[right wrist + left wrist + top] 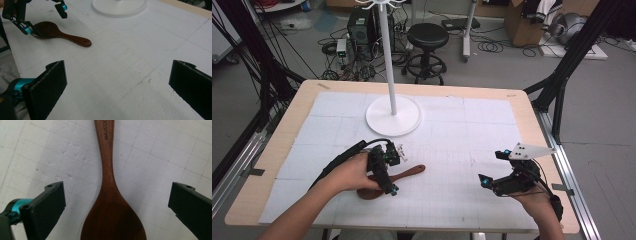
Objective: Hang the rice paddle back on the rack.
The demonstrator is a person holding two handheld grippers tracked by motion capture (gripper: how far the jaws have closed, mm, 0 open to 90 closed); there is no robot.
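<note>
A dark wooden spoon (404, 173) lies flat on the white mat, bowl toward the near left, handle pointing right. My left gripper (395, 169) hovers just above its bowl, open, one jaw on each side of the spoon (110, 202), neither jaw touching the wood. In the right gripper view the spoon (65, 35) lies at upper left with the left gripper (45, 18) over it. My right gripper (493, 168) is held open near the table's right front, above bare mat, nothing between its jaws.
A white stand with a round base (393, 116) and a tall pole (388, 55) rises at the middle back of the mat; its base (120, 6) is also in the right gripper view. Wooden table edge (532, 125) frames the mat. A stool and cables sit on the floor behind.
</note>
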